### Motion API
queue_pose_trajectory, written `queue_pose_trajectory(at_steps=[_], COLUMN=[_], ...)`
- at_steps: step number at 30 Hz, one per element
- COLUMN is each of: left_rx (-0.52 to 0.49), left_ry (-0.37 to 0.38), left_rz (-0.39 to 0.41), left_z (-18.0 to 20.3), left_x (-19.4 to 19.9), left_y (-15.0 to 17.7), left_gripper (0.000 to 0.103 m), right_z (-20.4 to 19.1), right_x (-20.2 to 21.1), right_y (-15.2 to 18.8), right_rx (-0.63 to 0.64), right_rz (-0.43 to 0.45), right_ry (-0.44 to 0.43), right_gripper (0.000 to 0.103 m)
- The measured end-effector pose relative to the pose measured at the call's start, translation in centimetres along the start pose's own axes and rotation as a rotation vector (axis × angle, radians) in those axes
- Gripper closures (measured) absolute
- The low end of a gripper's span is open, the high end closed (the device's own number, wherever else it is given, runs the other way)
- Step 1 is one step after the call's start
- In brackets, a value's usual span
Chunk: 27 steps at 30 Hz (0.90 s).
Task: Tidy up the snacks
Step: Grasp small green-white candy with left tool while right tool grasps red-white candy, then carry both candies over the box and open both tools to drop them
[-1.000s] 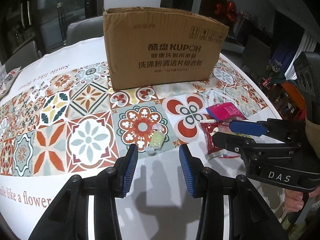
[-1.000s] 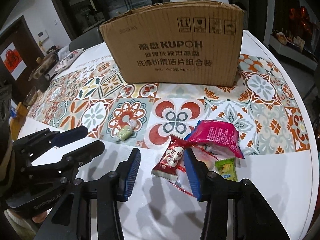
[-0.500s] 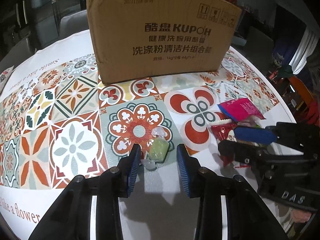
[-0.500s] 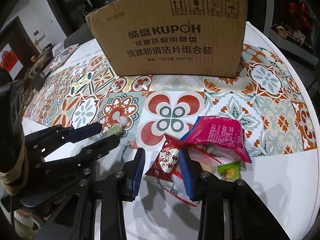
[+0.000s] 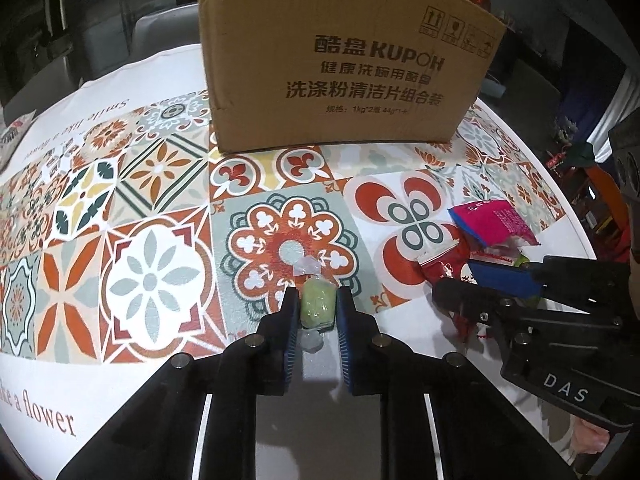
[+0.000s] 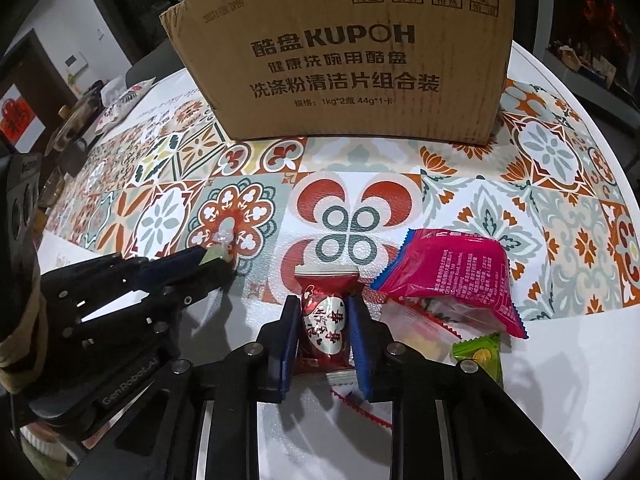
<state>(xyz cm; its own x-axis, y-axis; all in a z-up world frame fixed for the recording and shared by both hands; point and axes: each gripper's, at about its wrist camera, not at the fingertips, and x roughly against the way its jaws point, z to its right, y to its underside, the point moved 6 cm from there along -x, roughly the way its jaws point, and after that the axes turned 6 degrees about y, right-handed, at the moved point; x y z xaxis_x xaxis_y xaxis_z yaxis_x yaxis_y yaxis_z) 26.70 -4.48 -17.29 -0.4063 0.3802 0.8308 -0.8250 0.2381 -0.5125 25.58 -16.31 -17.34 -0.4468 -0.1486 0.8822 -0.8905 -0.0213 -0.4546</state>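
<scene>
Here, pale green clear-wrapped candy.

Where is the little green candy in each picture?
Left wrist view: the green candy sits low in the middle, squeezed between the left gripper's blue pads.
Right wrist view: the same candy peeks out at the left, at the tip of the left gripper.
Shared landmark: the cardboard box stands behind it in both.

Patterned tablecloth, grey chair
</scene>
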Motion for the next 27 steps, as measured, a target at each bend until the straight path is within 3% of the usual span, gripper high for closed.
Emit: queue_pose_trajectory(at_steps=[13,27], left_rx=[0.019,-0.006], left_ry=[-0.012,-0.024], left_rz=[0.077,0.218], left_z=[1.3,3.4], left_x=[4.3,10.2], left_y=[-0.4,-3.3], left_gripper=[0.084,0.084], right_z=[-0.1,-0.4], right_x=[2.7,8.6], right_y=[-0.2,-2.0], right_rx=[0.001,0.018], right_rz=[0.051,0.189], right_ry=[-0.038,-0.076], right_gripper=[0.078,0.078])
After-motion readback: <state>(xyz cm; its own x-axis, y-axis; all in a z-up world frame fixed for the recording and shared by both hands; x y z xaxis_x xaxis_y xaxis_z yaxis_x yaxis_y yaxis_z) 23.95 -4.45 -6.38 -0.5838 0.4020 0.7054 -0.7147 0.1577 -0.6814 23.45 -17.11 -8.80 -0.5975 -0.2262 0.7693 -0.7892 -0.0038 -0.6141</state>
